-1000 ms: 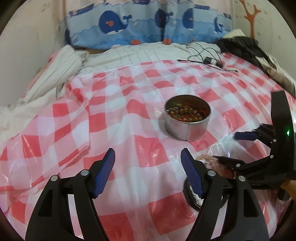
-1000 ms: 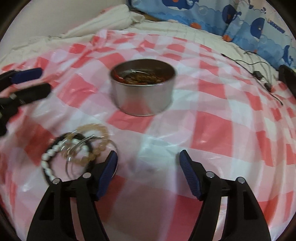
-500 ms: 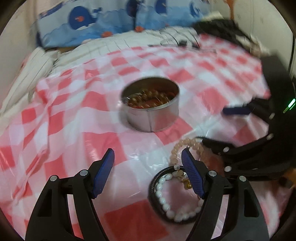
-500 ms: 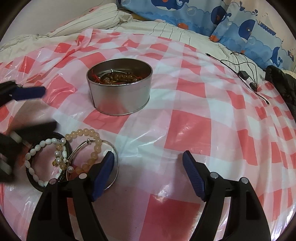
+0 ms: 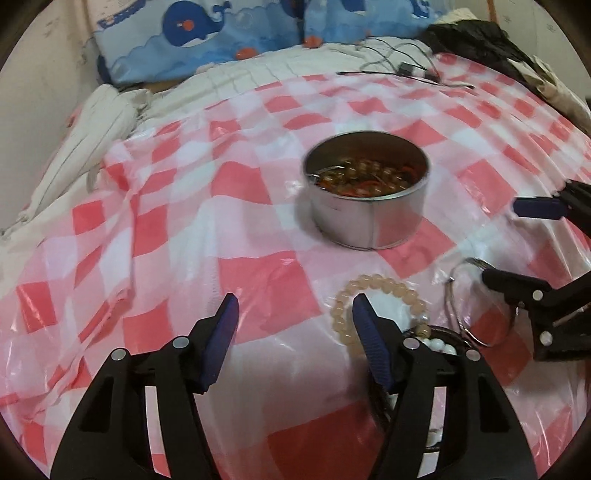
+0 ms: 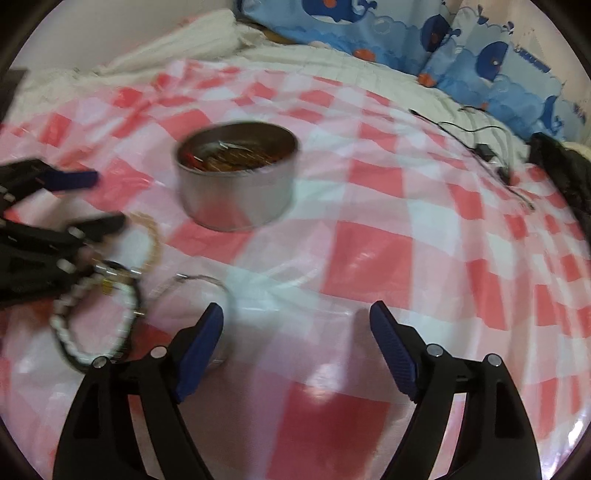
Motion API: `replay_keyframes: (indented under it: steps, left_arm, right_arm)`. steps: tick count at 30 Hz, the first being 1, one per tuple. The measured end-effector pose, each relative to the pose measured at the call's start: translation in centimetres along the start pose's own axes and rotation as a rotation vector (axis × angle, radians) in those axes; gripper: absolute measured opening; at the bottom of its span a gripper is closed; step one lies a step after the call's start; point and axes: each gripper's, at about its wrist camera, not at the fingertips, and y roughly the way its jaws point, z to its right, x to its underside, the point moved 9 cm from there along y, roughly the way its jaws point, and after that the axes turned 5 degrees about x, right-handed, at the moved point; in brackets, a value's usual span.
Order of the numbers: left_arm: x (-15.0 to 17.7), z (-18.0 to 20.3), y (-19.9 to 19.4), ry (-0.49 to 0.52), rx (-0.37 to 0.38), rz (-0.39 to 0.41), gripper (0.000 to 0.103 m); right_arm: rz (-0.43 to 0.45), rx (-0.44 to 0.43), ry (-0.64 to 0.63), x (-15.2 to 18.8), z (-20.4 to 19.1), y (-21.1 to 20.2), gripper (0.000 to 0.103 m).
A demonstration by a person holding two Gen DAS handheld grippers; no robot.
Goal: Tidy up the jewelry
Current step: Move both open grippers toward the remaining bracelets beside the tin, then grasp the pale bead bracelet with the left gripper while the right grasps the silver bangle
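A round metal tin [image 5: 367,195] holding beaded jewelry stands on the red-checked plastic sheet [image 5: 184,229]; it also shows in the right wrist view [image 6: 236,177]. A peach bead bracelet [image 5: 384,291], a white pearl bracelet [image 6: 74,332] on a black band, and a thin wire bangle [image 6: 199,284] lie in front of the tin. My left gripper [image 5: 293,336] is open, its right finger over the peach bracelet. My right gripper [image 6: 297,341] is open and empty, its left finger over the wire bangle [image 5: 461,295].
Blue whale-print pillows [image 5: 236,33] line the back. A black cable with a plug [image 6: 484,147] lies on the white sheet behind. Dark clothing [image 5: 476,37] sits at the far right. A rolled striped blanket [image 5: 92,125] lies at the left.
The left gripper has swung left and forward, so the tin sits right of centre. The right gripper has moved toward the bangle. The bracelets have not moved.
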Motion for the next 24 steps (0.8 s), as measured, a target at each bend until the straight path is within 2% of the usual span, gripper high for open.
replay_keyframes:
  steps: [1,2,4,5,6,7,8,10,13,16,24]
  left_arm:
    - [0.1,0.5,0.2,0.011,0.014,-0.005,0.054]
    - [0.3,1.0,0.4,0.029,0.020,-0.014,0.051]
    - [0.3,1.9,0.6,0.060,0.033,-0.020,0.031]
    - [0.4,2.3,0.6,0.069,0.037,-0.026,0.025]
    - [0.5,2.5,0.7,0.075,0.037,-0.032,0.009]
    - [0.6,2.6,0.7,0.074,0.047,-0.041,0.007]
    - [0.7,2.7,0.6,0.065,0.056,-0.041,0.007]
    - [0.4,2.3,0.1,0.009,0.103,-0.021,0.007]
    - [-0.5,0.6,-1.3,-0.082,0.125,0.039,0.007]
    - [-0.9,-0.9,-1.8,-0.130,0.125,0.061,0.007]
    - [0.4,-1.4,0.0,-0.129,0.095,-0.015,0.009]
  right_arm:
    - [0.003,-0.036,-0.013,0.0,-0.7,-0.1,0.075]
    - [-0.003,-0.050,-0.024,0.1,-1.1,-0.1,0.065]
    - [-0.038,-0.081,-0.049,0.7,-2.0,0.6,0.049]
    - [-0.038,-0.080,-0.056,0.7,-2.2,0.6,0.047]
    - [-0.038,-0.088,-0.057,0.7,-2.3,0.6,0.042]
    - [-0.040,-0.102,-0.046,0.6,-2.3,0.6,0.030]
    - [-0.040,-0.109,-0.036,0.6,-2.2,0.6,0.012]
    - [-0.026,-0.122,-0.014,0.4,-1.9,0.3,0.005]
    - [0.022,-0.151,0.025,-0.4,-1.7,-0.7,0.003]
    - [0.059,-0.168,0.062,-1.2,-1.2,-1.4,0.003]
    - [0.047,-0.142,0.061,-1.2,-0.8,-1.1,0.004]
